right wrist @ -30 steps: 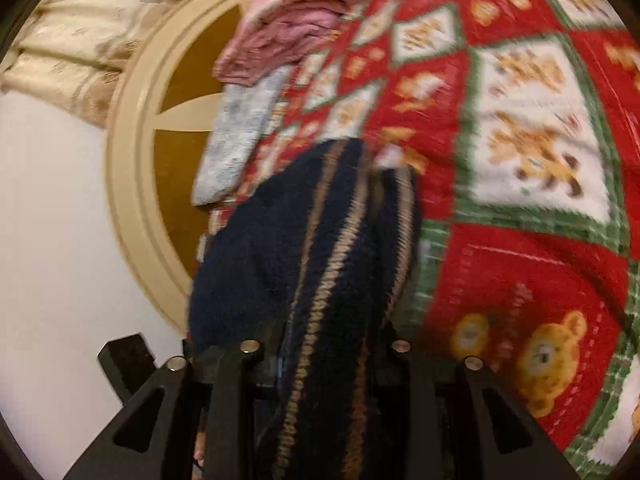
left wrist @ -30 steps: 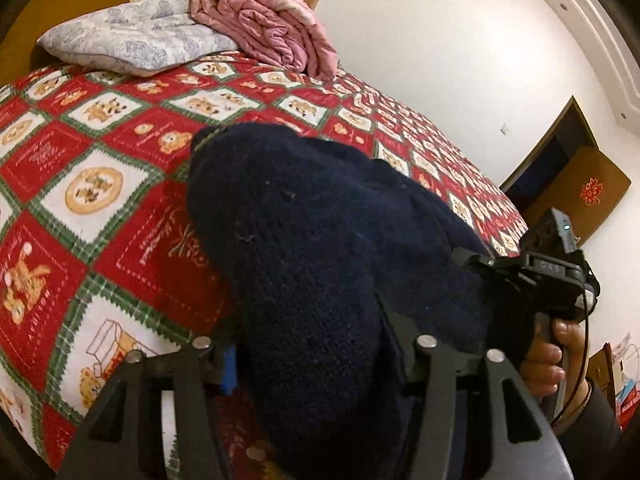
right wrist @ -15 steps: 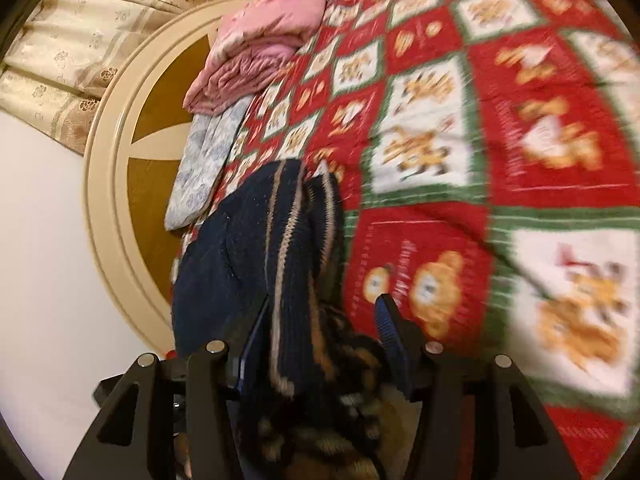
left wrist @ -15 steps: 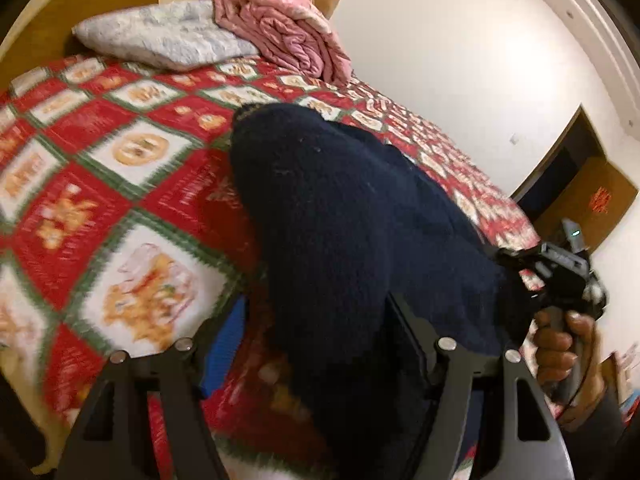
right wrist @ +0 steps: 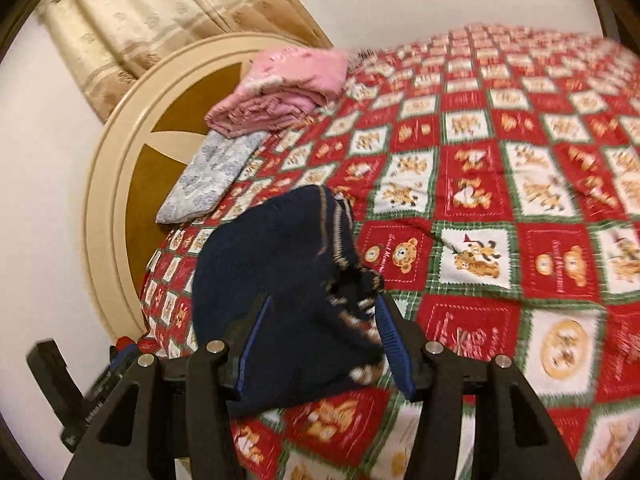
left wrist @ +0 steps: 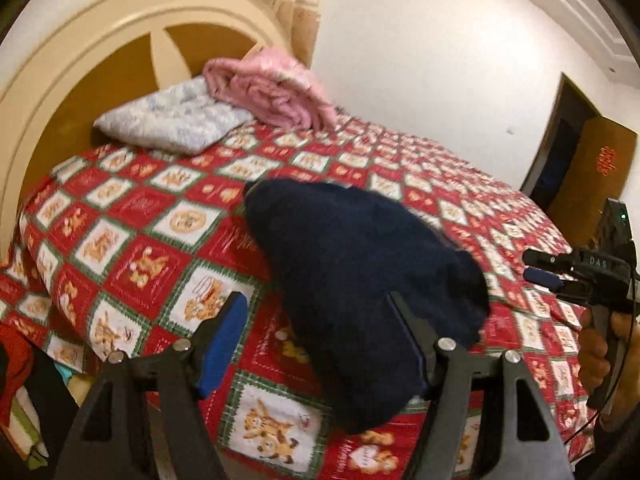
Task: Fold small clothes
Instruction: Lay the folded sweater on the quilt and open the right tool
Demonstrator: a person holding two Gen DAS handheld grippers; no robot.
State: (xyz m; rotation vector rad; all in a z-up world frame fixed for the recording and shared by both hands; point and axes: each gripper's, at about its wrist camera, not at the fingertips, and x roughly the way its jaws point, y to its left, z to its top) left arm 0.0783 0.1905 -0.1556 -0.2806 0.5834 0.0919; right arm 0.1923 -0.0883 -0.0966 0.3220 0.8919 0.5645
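Note:
A dark navy knit garment (left wrist: pixel 360 272) with tan stripes lies folded in a heap on the red patterned bedspread (left wrist: pixel 132 240), near the bed's front edge. It also shows in the right wrist view (right wrist: pixel 280 280), stripes along its far edge. My left gripper (left wrist: pixel 316 332) is open, its jaws wide apart just in front of the garment. My right gripper (right wrist: pixel 320 336) is open too, jaws either side of the garment's near end. The right gripper also shows in the left wrist view (left wrist: pixel 560 276), off to the garment's right.
A pale blue pillow (left wrist: pixel 172 120) and a folded pink blanket (left wrist: pixel 272 92) lie at the round cream headboard (left wrist: pixel 80 64). Curtains (right wrist: pixel 152 28) hang behind it. A wooden door (left wrist: pixel 592 168) stands at the far right. Clothes (left wrist: pixel 16 368) lie below the bed's left edge.
Both grippers have let go of the navy garment and opened. Both have pulled back and risen, so the garment now rests on the bedspread.

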